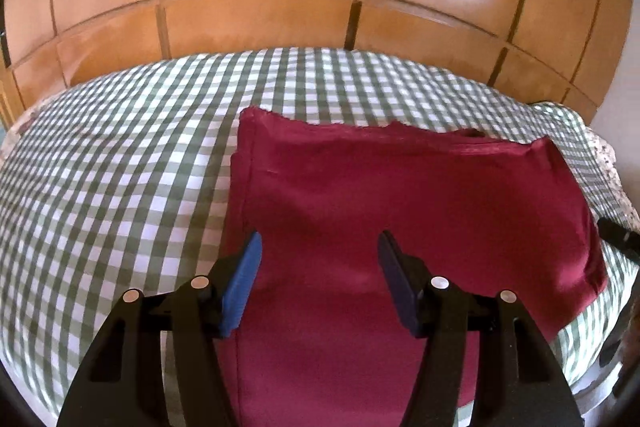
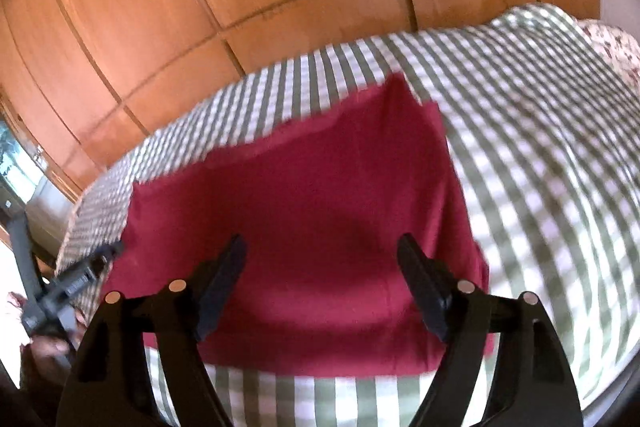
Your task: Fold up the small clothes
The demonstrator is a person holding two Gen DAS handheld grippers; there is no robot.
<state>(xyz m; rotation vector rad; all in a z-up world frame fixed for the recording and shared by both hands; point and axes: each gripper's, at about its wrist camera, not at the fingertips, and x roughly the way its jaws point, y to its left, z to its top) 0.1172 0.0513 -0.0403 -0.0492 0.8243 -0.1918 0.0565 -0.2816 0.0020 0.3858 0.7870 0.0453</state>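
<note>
Both claws, left claw (image 1: 320, 247) and right claw (image 2: 320, 251), gape empty above the folded maroon garment (image 1: 400, 195).

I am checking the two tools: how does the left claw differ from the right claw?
The left claw has bright blue pads; the right claw has dark ones. The left claw's view is sharp; the right claw's view is blurred. Shared: both stand open and empty above the folded red garment on the green checked cloth.

Left claw (image 1: 320, 247) and right claw (image 2: 320, 251) both gape empty, angled downward.
</note>
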